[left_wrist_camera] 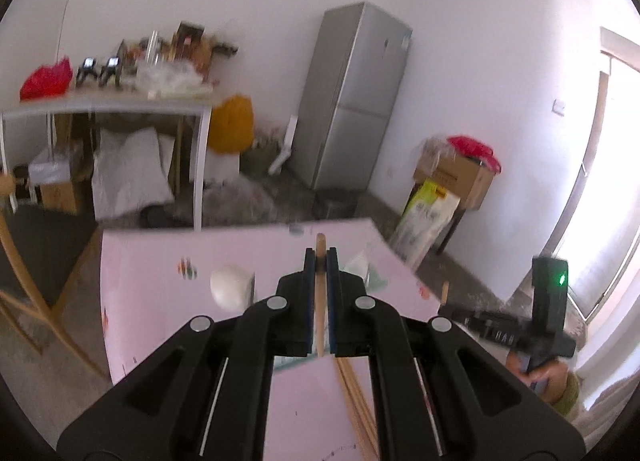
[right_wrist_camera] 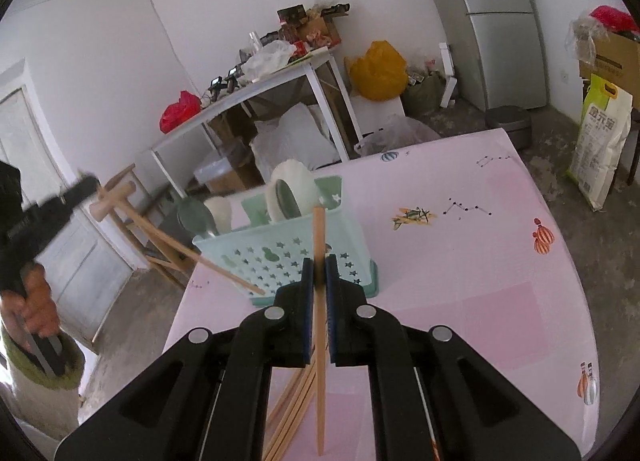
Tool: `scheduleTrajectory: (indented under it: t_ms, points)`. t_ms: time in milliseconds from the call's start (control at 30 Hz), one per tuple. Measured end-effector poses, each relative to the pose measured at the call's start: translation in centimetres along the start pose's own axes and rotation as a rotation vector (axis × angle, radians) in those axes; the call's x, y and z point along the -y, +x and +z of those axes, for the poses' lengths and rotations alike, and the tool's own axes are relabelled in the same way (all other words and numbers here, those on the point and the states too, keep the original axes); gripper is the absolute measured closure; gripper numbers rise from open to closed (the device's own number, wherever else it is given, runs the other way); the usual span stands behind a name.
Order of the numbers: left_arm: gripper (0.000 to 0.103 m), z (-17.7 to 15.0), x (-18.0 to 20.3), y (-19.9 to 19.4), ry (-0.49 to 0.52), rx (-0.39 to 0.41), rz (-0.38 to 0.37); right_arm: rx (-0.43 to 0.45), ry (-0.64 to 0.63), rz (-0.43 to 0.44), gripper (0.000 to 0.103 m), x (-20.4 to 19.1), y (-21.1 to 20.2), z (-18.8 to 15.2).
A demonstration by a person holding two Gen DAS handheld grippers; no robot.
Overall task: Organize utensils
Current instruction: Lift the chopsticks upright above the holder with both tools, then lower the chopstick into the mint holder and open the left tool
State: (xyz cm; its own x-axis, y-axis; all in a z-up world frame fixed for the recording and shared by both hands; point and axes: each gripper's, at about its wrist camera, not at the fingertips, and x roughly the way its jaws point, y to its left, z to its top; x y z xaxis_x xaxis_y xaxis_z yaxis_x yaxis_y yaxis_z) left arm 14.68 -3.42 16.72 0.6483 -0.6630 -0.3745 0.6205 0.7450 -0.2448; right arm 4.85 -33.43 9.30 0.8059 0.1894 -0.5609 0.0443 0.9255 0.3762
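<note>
Wooden chopstick (right_wrist_camera: 319, 237) in fingers, no legible labels

A pale wooden chopstick (right_wrist_camera: 319, 257) stands upright before the mint utensil basket (right_wrist_camera: 280, 257); more chopsticks (right_wrist_camera: 294, 401) lie beneath.

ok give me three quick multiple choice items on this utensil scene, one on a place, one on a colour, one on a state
1. Where do the spoons stand?
A. in the caddy
B. flat on the table
C. on the far shelf

2. What colour is the utensil caddy?
A. red
B. pale teal
C. black

3. How is the right gripper?
A. wide open, empty
B. shut on a chopstick
C. shut on a spoon

Answers: 1 A, the spoon bowls rise above the caddy's rim. 2 B, its star-punched wall is pale teal against the pink table. 3 B, the pads clamp one wooden chopstick, with more chopsticks lying loose below.
</note>
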Motion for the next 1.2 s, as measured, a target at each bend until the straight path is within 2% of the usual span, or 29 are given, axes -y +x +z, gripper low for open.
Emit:
scheduleTrajectory:
  t_ms: [200,333,600,833,933,1067,1200]
  points:
    - [0.099,3.5,0.7,-0.5,0.020,0.101,-0.017,0.001,-0.001,-0.003,0.097,0.1,-0.2,0.0]
    - [0.099,4.9,1.2,-0.4,0.040,0.158,0.011,0.002,-0.001,-0.002,0.097,0.2,-0.3,0.0]
    - [0.099,5.9,0.5,1.0,-0.020,0.181,0.013,0.011,-0.001,-0.001,0.097,0.4,-0.9,0.1]
    - [0.099,7.2,0.5,0.8,-0.015,0.251,0.019,0.009,0.005,0.000,0.097,0.3,-1.1,0.2]
    - [0.099,6.5,0.7,2.1,0.000,0.217,0.031,0.010,0.004,0.000,0.097,0.4,-1.1,0.2]
    - [0.099,4.2,0.3,5.5,0.008,0.111,0.040,0.011,0.004,-0.001,0.097,0.4,-1.2,0.2]
    - [0.099,2.0,-0.9,8.2,-0.045,-0.011,0.016,0.016,0.004,-0.004,0.097,0.4,-1.2,0.3]
